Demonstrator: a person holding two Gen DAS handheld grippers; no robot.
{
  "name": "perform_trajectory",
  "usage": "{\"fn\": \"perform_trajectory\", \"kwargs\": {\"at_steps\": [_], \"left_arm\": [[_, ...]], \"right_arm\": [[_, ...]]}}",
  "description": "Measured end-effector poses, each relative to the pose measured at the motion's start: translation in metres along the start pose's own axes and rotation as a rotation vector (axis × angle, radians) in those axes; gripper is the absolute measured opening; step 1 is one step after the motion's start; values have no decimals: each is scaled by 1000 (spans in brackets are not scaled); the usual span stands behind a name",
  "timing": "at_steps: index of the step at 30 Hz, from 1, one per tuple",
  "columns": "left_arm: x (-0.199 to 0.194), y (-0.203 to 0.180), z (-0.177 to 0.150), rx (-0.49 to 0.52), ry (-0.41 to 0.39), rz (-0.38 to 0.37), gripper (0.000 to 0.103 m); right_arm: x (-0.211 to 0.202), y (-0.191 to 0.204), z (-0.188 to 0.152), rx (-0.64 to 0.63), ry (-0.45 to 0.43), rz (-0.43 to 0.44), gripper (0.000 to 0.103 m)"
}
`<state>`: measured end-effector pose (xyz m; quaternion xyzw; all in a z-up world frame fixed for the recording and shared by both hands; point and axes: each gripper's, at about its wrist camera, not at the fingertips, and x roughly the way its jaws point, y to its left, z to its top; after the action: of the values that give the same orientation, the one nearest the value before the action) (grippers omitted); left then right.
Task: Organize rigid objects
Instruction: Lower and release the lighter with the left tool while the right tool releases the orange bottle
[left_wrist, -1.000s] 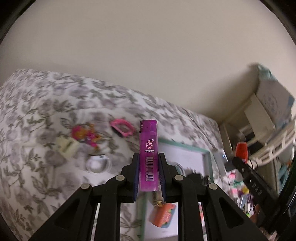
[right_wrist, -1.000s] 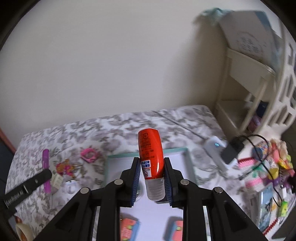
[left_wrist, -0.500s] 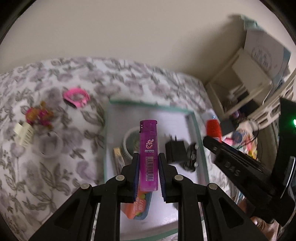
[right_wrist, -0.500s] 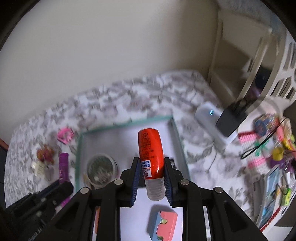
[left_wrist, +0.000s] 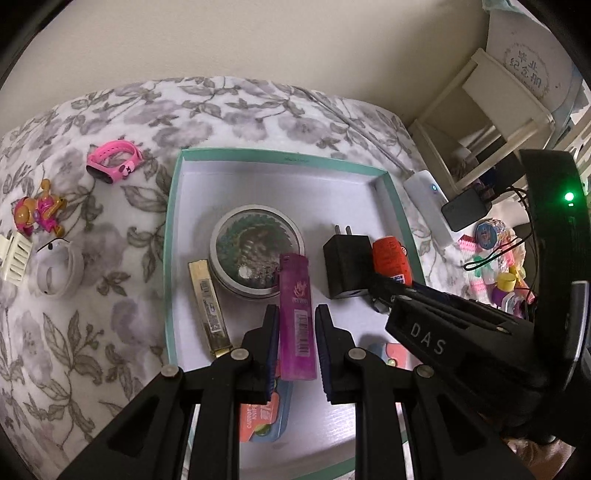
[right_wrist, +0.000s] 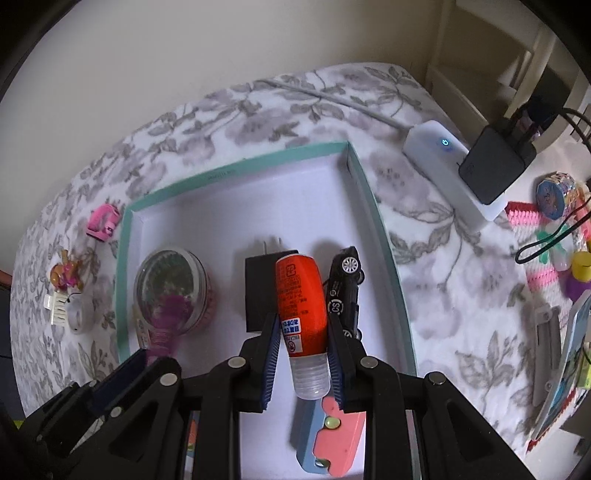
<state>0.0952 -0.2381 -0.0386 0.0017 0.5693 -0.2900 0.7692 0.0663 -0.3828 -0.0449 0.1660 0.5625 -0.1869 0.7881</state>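
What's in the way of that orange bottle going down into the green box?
Partly crowded: below the orange bottle, shut in the right gripper, lie a black charger and a toy car on the box floor; the far part looks bare.

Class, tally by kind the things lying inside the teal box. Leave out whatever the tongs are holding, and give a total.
Round tin: 1
Gold stick: 1
Black plug adapter: 1
Black toy car: 1
Flat cases: 2
Total: 6
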Motion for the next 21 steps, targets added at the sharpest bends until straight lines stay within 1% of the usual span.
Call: {"fn": "perform_trajectory", "kwargs": {"at_steps": [7,12,21], "left_arm": [[5,-2,0,10,4,9,20],[5,-1,0,12,6,16,20],[6,0,0,12,22,24,22]], "right_arm": [[-2,0,-1,-7,10,-14,27],[-5,2,0,-12,-1,-8,27],[-10,5,1,-15,-20,-25,28]]}}
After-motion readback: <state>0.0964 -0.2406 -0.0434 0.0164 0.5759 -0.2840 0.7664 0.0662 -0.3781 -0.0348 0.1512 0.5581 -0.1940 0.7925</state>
